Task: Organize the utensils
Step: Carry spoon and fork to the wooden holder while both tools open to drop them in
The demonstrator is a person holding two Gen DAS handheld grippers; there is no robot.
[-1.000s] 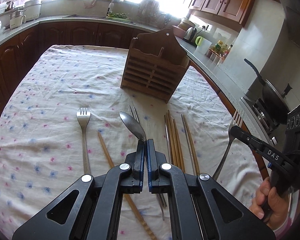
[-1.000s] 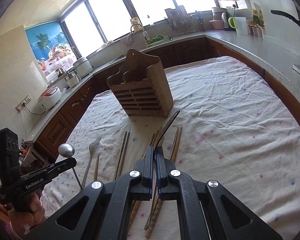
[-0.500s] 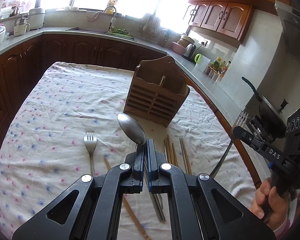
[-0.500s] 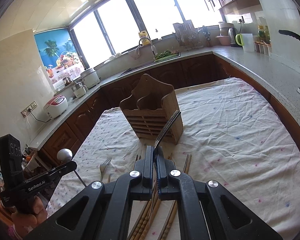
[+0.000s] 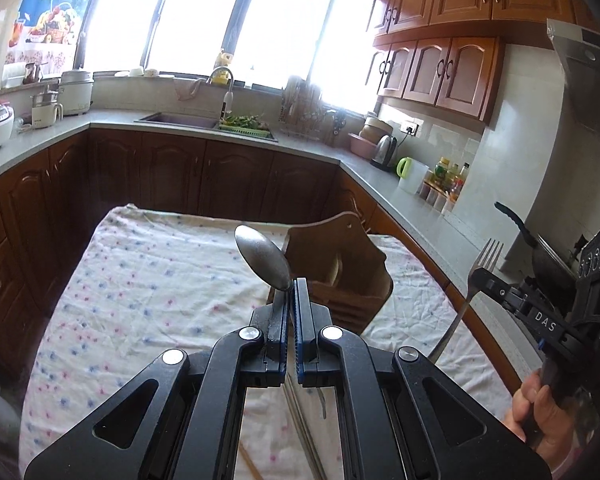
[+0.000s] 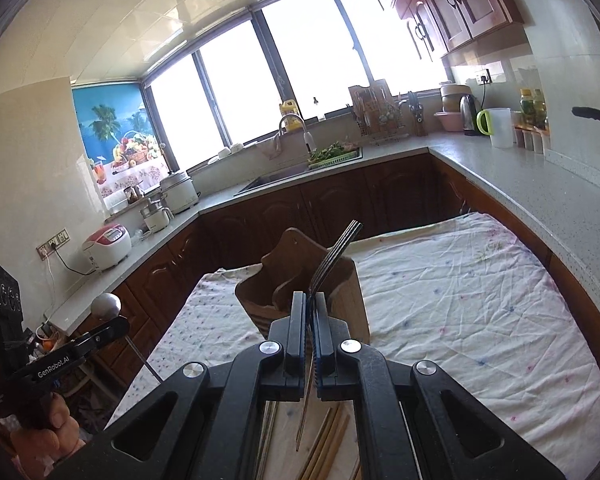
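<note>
1. Spoon up in the air, bowl tipped skyward, its neck pinched tight in the left gripper, jaws clamped on the handle.
2. Fork likewise aloft, tines up, handle dangling below the right gripper, which is squeezed shut on the shank.
3. Both hover just short of the wooden cutlery caddy standing on the flowered tablecloth, open compartments facing up.
4. Chopsticks lie on the cloth beneath the right gripper (not yet sorted, I'd say).
5. Risk, as I judge it: both pieces are held high with long handles hanging free, so a tip could catch the caddy's rim or divider and swing in the jaws.
6. Another worry: two grippers heading for one narrow caddy together could knock each other, or tip it over.
7. Smooth metal in a thin pinch might also slip.
</note>
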